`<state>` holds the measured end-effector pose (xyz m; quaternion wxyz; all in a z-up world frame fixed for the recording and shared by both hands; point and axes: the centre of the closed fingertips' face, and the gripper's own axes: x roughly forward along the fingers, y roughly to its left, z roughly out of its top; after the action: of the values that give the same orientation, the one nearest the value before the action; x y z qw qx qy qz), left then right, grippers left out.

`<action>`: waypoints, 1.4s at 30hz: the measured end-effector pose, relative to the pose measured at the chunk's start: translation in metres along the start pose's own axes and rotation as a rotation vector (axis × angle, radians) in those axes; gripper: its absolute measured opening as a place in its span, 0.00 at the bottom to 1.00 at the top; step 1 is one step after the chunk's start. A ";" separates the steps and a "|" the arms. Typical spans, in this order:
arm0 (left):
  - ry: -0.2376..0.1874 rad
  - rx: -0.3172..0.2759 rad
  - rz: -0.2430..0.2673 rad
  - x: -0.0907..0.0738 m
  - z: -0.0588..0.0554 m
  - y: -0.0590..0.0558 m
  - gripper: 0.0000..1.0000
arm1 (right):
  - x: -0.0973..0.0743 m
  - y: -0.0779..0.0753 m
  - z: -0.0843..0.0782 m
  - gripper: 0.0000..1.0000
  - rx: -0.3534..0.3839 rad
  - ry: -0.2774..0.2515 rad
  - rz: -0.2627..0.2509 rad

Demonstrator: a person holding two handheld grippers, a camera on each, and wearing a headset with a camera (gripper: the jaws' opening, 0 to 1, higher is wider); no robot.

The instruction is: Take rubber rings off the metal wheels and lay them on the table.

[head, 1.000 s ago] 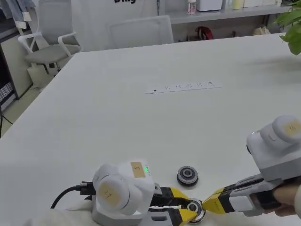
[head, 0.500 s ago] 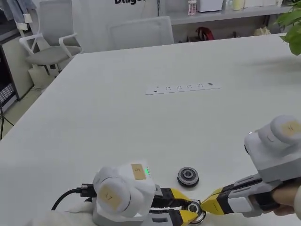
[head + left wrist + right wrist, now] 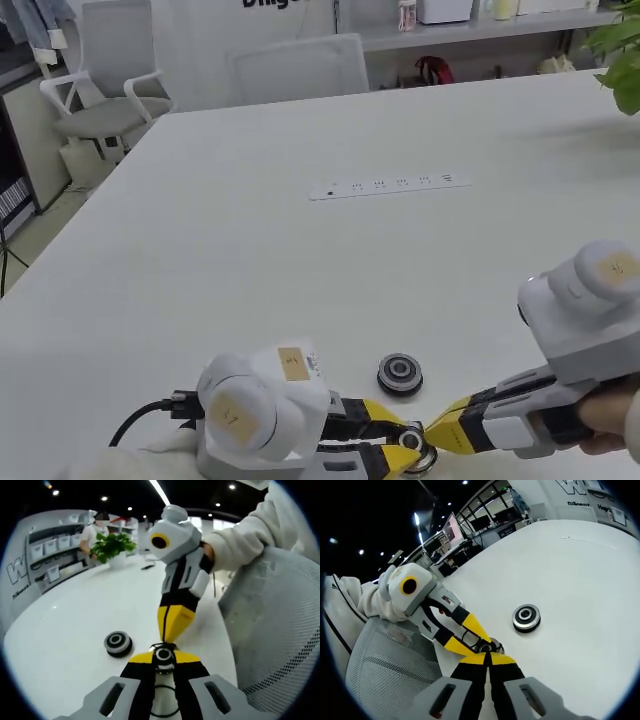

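**A:** Where does it all sit on the table [image 3: 250, 250]?

**B:** At the near edge. The left gripper [image 3: 400, 441] has its yellow jaws closed across the held wheel [image 3: 413, 441]. The right gripper [image 3: 440, 432] meets it from the other side, jaws pressed together at the wheel's rim. A loose wheel [image 3: 399, 372] lies just beyond them, apart from both tools.

**A:** What is the right one pinching?

**B:** I judge it's the ring [image 3: 164, 715], though the pinch itself is too small to see. In the left gripper view a thin dark loop sags below the held wheel, so the ring looks partly off.

**A:** How will these parts handle?

**B:** The wheels look like stiff, dense metal with smooth sides, so they will probably slip unless clamped square across the rim. The ring should be light, soft and stretchy, and it likely clings to its groove. I'd take a small bite at its outer edge, then peel outward and around rather than pull straight off.

**A:** Which way do the wheels point?

**B:** The loose wheel lies flat with its hub up, so its axle stands upright. It's a disc, so it has no long axis. The held wheel also shows its hub to the head view, so its axle is roughly upright. The sagging loop runs back between the left jaws.
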<state>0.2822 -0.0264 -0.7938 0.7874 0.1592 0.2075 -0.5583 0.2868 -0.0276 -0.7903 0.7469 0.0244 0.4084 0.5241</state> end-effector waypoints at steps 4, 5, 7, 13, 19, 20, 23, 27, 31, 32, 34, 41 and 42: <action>0.000 -0.001 0.000 0.000 0.000 0.000 0.14 | -0.001 0.000 0.001 0.00 -0.004 0.000 0.000; 0.001 0.000 0.000 0.000 0.000 0.000 0.14 | -0.001 0.001 0.001 0.00 -0.005 -0.001 0.001; 0.000 0.000 0.000 0.000 0.000 0.000 0.14 | -0.001 0.002 0.001 0.00 -0.006 -0.002 0.002; 0.000 -0.001 0.001 0.000 0.000 0.000 0.14 | -0.001 0.003 0.002 0.00 -0.009 -0.004 0.008; 0.000 -0.001 0.001 0.000 0.000 0.000 0.14 | 0.000 0.009 0.003 0.00 -0.013 -0.012 0.021; -0.001 -0.002 0.001 0.000 0.000 0.000 0.14 | 0.000 0.008 0.004 0.00 -0.015 -0.012 0.022; -0.002 -0.003 0.002 0.000 0.000 0.000 0.14 | 0.000 0.008 0.004 0.00 -0.007 -0.017 0.027; -0.004 -0.003 0.005 0.000 0.001 0.000 0.14 | 0.000 0.014 0.008 0.00 -0.005 -0.029 0.039; -0.005 -0.005 0.006 0.001 0.001 0.000 0.14 | -0.001 0.018 0.011 0.00 0.003 -0.042 0.049; -0.005 -0.005 0.006 0.001 0.001 0.000 0.14 | -0.001 0.018 0.012 0.00 0.007 -0.046 0.052; -0.004 -0.004 0.006 0.001 0.001 0.000 0.14 | -0.002 0.020 0.013 0.00 0.008 -0.049 0.055; 0.011 0.027 0.012 0.001 0.001 -0.001 0.14 | -0.002 0.019 0.012 0.00 0.016 -0.048 0.047; 0.017 0.034 0.013 0.002 0.001 -0.002 0.14 | -0.001 0.018 0.012 0.00 0.015 -0.044 0.042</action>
<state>0.2812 -0.0289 -0.7934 0.7863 0.1788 0.2035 -0.5552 0.2802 -0.0162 -0.7735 0.7444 0.0502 0.3950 0.5360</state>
